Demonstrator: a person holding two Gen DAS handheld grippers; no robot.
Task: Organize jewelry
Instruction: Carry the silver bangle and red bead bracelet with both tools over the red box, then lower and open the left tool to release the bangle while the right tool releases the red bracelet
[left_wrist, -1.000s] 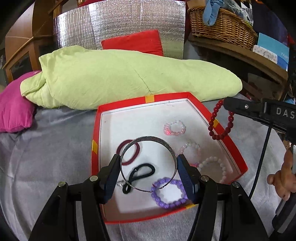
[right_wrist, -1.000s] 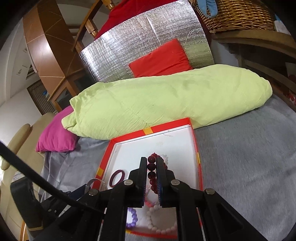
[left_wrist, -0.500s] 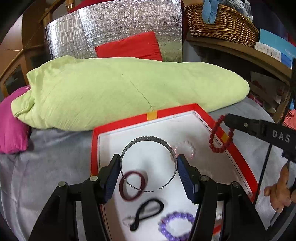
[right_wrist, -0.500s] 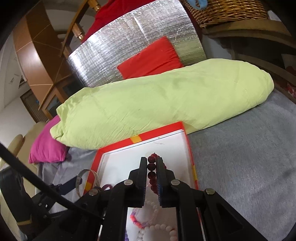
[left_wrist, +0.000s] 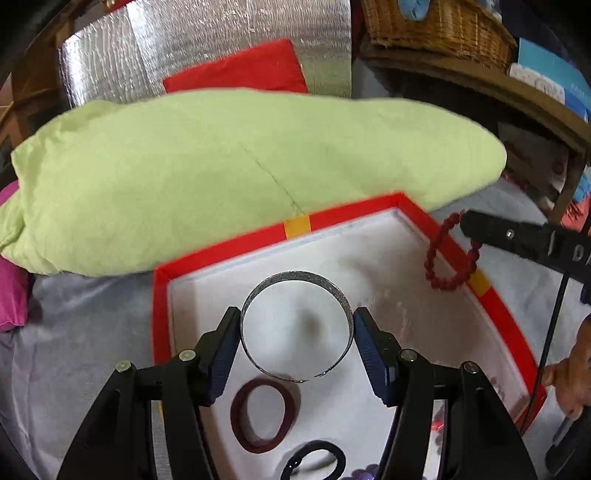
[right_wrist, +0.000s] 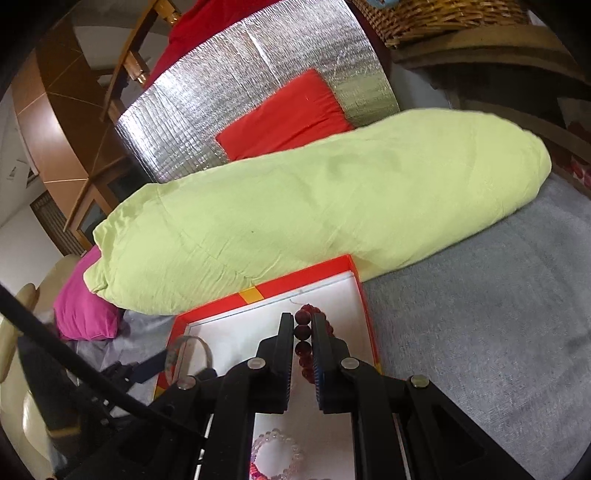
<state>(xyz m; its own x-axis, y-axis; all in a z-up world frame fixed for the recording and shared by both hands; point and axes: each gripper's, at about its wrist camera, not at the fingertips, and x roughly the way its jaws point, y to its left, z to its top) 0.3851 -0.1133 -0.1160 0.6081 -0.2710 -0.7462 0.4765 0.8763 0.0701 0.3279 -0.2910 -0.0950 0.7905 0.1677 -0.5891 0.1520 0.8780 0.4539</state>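
Task status: in progress. The left hand-held gripper (left_wrist: 297, 345) grasps the silver bangle (left_wrist: 296, 325) above the red tray (left_wrist: 236, 242). The right hand-held gripper (right_wrist: 303, 345) is clenched on the red bead bracelet (right_wrist: 303, 334) over the tray's far corner. Several pieces, apparently bracelets and bands, already lie inside; both held items remain unplaced.

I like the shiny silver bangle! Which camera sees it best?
The left wrist view: the silver bangle fills the middle, whole ring visible. The right wrist view catches it only edge-on, low at the left.
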